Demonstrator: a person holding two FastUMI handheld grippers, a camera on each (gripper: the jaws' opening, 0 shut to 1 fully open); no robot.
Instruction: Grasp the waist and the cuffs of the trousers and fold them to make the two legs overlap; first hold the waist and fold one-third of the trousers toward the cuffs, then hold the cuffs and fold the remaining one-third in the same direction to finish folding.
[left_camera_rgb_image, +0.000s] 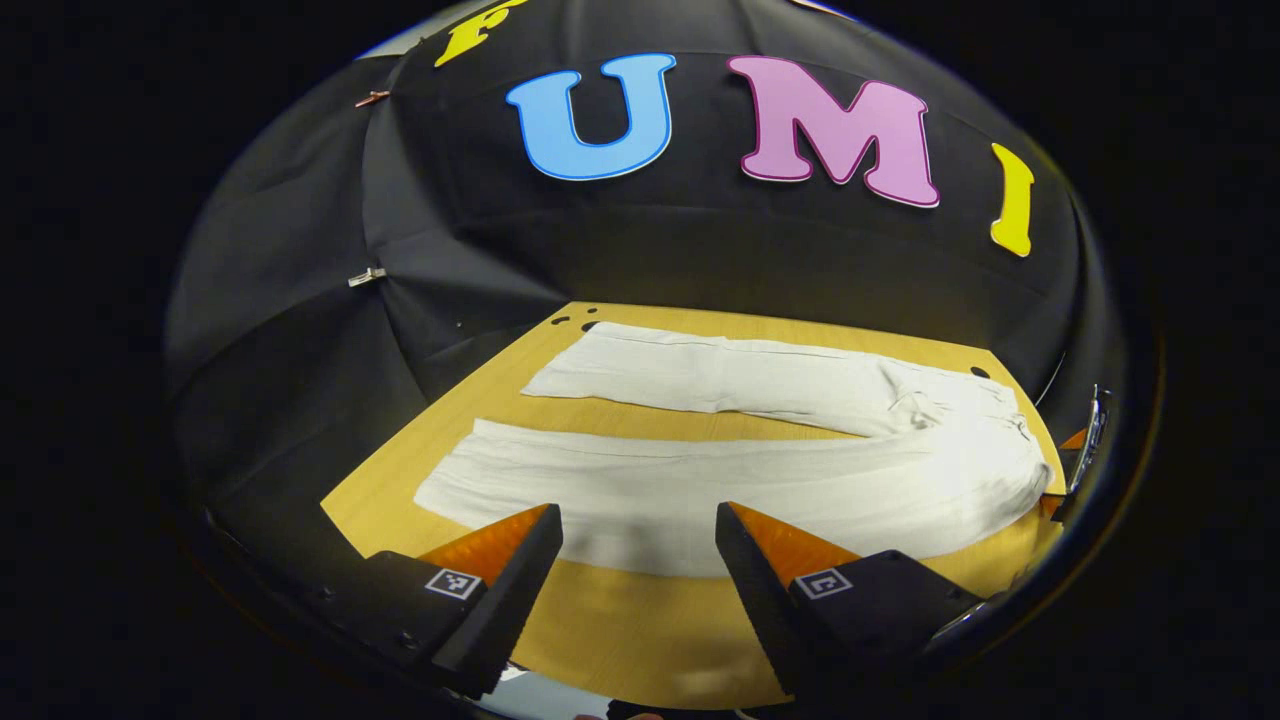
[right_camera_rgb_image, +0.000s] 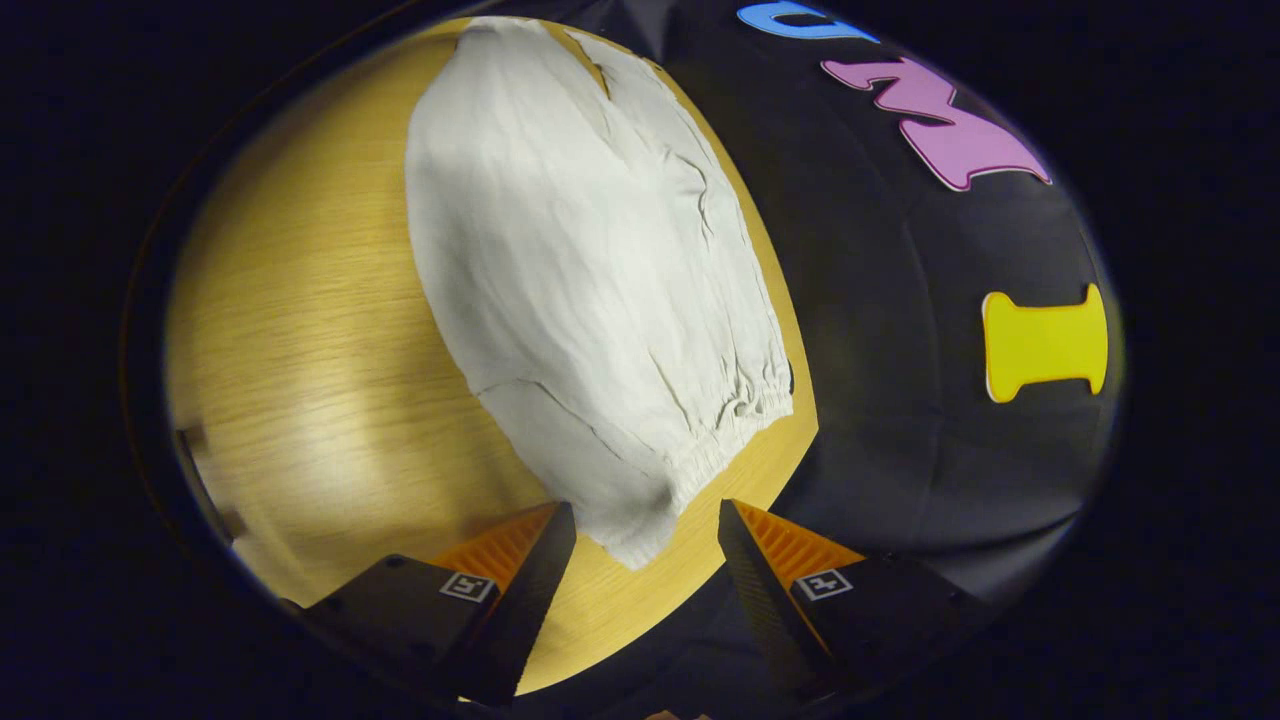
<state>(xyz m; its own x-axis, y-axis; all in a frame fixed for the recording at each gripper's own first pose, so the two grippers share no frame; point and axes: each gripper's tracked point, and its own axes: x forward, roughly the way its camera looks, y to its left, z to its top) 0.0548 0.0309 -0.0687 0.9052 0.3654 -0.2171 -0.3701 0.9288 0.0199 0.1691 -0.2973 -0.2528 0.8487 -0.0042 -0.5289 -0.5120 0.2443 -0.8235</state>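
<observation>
The left tongs stand spread wide, fingers apart and pinching nothing, poised just above the near edge of the white trousers in the left gripper view. Between the two fingers shows the lower hem side of the nearer trouser leg and a strip of bare wooden counter. The trousers lie flat and unfolded across the counter, both legs stretched side by side toward the left of that view with a wedge of bare wood between them, the waist gathered at the right. The farther leg runs close along the booth's black cloth wall. A few small dark spots mark the wood near the far leg's cuff.

In the right gripper view, the right tongs are likewise spread, gripping nothing, with a corner of the elastic waistband hanging just between and ahead of the fingertips. Whether either finger touches the cloth cannot be told. From there the trousers run away up the frame, the legs narrowing toward the far end of the counter. The waistband's gathered edge lies near the counter's rim, beside the black cloth wall.
</observation>
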